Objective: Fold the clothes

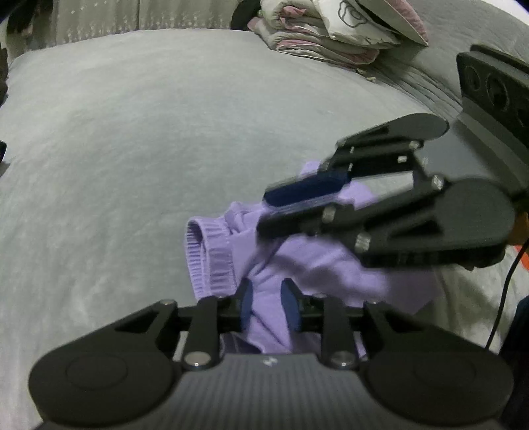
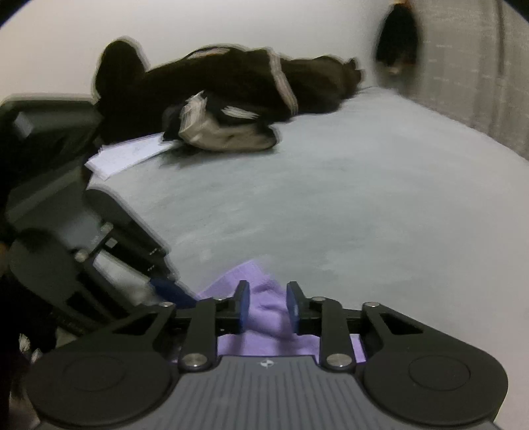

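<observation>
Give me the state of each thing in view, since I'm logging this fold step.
Left hand-held gripper: shut on the purple garment.
Right hand-held gripper: shut on the purple garment.
Purple garment: bunched, held by both, ribbed cuff showing.
Dark clothes pile: unfolded, heaped on the bed.
Bedding stack: folded.
Bed: covered in grey.

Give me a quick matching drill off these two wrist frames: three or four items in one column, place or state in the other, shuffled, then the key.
Items
1. purple garment
2. dark clothes pile
3. folded bedding stack
4. white paper

Places or states
A. lying flat on the bed beside the dark pile
B. at the far right corner of the bed in the left wrist view
C. pinched between the pads of the left gripper and the right gripper
D. heaped at the far end of the bed in the right wrist view

Pairs: 1-C, 2-D, 3-B, 4-A
</observation>
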Demonstrator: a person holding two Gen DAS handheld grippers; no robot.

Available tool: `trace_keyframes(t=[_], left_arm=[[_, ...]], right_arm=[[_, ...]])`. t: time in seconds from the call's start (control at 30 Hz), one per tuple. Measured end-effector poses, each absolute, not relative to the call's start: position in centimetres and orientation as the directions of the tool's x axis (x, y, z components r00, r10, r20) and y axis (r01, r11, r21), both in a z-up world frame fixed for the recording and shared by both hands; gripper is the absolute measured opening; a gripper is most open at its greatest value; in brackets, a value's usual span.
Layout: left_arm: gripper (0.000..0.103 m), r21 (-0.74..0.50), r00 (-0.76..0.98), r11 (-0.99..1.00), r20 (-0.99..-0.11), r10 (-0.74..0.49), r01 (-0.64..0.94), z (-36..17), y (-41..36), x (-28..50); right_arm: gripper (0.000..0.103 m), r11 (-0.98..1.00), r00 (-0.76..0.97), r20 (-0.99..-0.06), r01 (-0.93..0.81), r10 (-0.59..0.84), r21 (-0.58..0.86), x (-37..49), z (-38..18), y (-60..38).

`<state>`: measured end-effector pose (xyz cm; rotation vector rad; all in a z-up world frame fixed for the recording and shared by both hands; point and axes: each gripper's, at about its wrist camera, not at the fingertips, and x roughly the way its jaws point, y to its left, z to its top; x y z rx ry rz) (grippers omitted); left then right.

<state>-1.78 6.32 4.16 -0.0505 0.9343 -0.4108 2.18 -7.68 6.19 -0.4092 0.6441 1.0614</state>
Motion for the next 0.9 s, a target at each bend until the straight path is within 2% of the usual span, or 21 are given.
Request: trace_keyframes(t=[0.2,0.6,0.8,0.9], left_arm=[[0.022,-0.199,0.524,0.921,-0.774,-0.357,0.334,4.1,6.4,-2.2],[0.022,-0.161,0.524,0.913,-0.776,-0.351,0.374,3.8,6.6,-2.8],[0.022,-0.131,0.53,0.911,-0.777,-0.339,0.39,3.7,6.8,-3.1],[0.022,-0.135,0.527,0.911,-0.779,-0.341,0.39,3.6,6.9,-3.1]], right_arm=[[0.022,0.403,0.292,-0.714,-0.915,0.636,-0.015,1.4,5.4,-6.8],[0.02,0.375,0.195,-0.715,-0.921,0.671,0.101,2.0,6.1,-8.3],[0.02,0.45,0.282,-0.653,-0.888,0.703,0.1,2.9,6.8,-8.6],[0.02,0.481,0.293,-0.682,-0.871,0.67,0.099,3.4,6.0,-8.3]])
